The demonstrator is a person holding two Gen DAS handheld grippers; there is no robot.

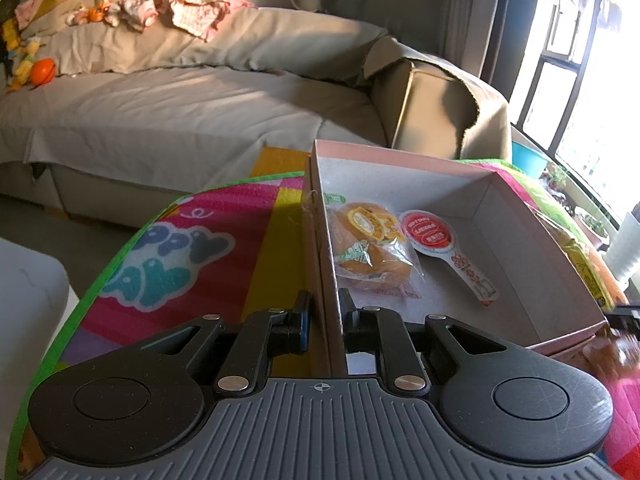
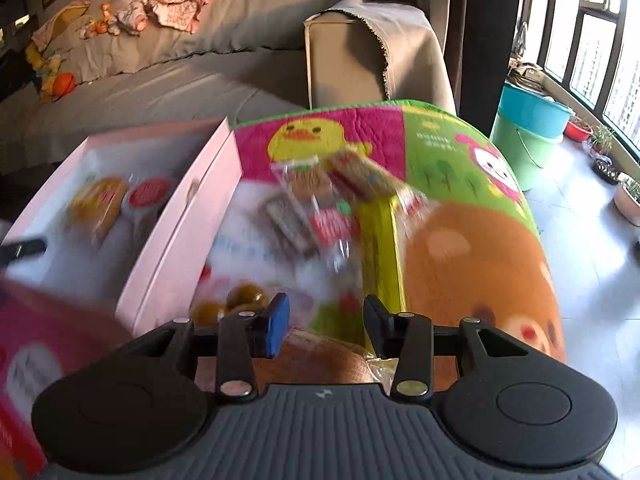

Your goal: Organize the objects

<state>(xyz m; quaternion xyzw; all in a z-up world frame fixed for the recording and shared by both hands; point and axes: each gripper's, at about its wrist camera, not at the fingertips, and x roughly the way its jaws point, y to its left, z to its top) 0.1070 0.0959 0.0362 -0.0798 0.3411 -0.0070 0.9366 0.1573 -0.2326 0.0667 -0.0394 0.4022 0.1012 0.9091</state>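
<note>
A pink cardboard box (image 1: 400, 160) lies open on a colourful play mat (image 1: 192, 240). In it lie a wrapped bun (image 1: 372, 252) and a white spoon-shaped packet with a red lid (image 1: 436, 240). My left gripper (image 1: 325, 312) is shut on the box's left wall. My right gripper (image 2: 326, 320) is open above the mat, right of the box (image 2: 188, 208). Ahead of it lie several wrapped snack packets (image 2: 320, 200), a yellow packet (image 2: 380, 248) and small brown round sweets (image 2: 240, 300). A brown wrapped item (image 2: 320, 356) lies between its fingers, not gripped. The right view is blurred.
A grey sofa (image 1: 180, 92) with clothes and toys stands behind the mat. An orange ball (image 1: 43, 72) lies on it. Blue and green buckets (image 2: 528, 128) and potted plants (image 2: 628, 196) stand by the window on the right. A white seat edge (image 1: 28, 280) is at the left.
</note>
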